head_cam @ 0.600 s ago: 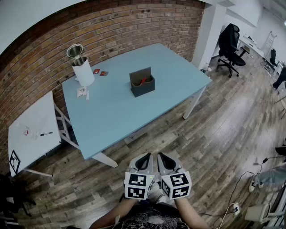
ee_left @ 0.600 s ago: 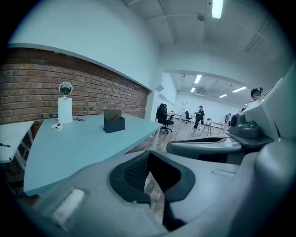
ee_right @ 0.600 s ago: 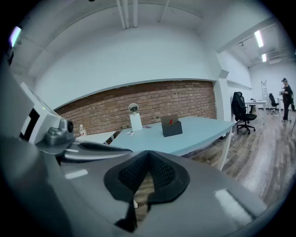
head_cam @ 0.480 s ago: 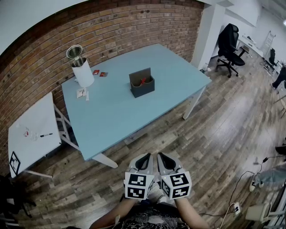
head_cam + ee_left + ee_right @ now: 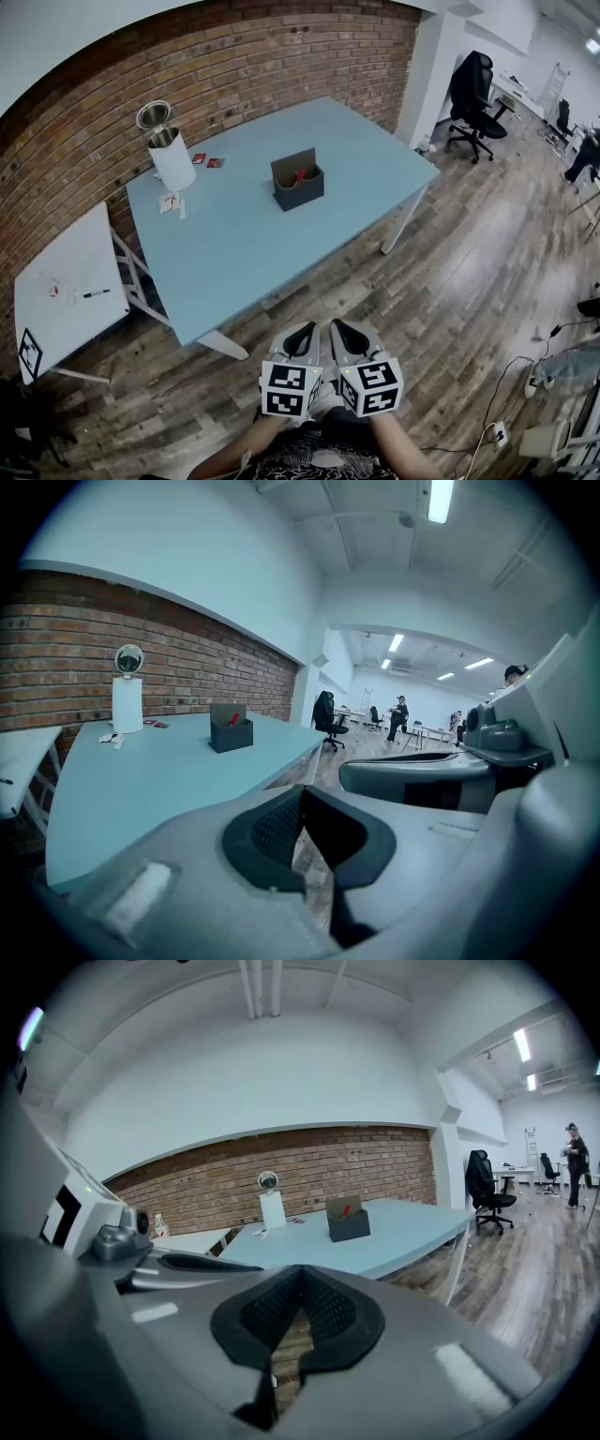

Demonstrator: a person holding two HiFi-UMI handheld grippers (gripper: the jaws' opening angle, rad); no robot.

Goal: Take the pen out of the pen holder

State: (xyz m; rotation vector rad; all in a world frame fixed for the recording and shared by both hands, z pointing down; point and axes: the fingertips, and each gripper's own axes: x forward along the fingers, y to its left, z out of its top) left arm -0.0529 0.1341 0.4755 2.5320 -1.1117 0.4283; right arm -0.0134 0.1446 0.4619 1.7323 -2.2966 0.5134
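Note:
A dark grey pen holder (image 5: 299, 180) stands near the middle of the light blue table (image 5: 244, 234), with a red pen (image 5: 300, 173) sticking out of it. The same pen holder (image 5: 231, 733) appears small and far off in the left gripper view, and the pen holder (image 5: 348, 1221) shows with the red pen (image 5: 346, 1211) in the right gripper view. Both grippers hang side by side over the wooden floor, well short of the table's near edge. My left gripper (image 5: 301, 334) and my right gripper (image 5: 342, 333) are shut with nothing between the jaws.
A white cylinder with a round mirror (image 5: 169, 145) stands at the table's far left, small red cards (image 5: 207, 160) beside it. A white side table (image 5: 61, 291) carries a marker. A black office chair (image 5: 471, 94) stands far right. Cables (image 5: 525, 375) lie on the floor.
The head view has shifted slightly, so the table and holder sit a little further left and lower. Both grippers stay shut in the same place.

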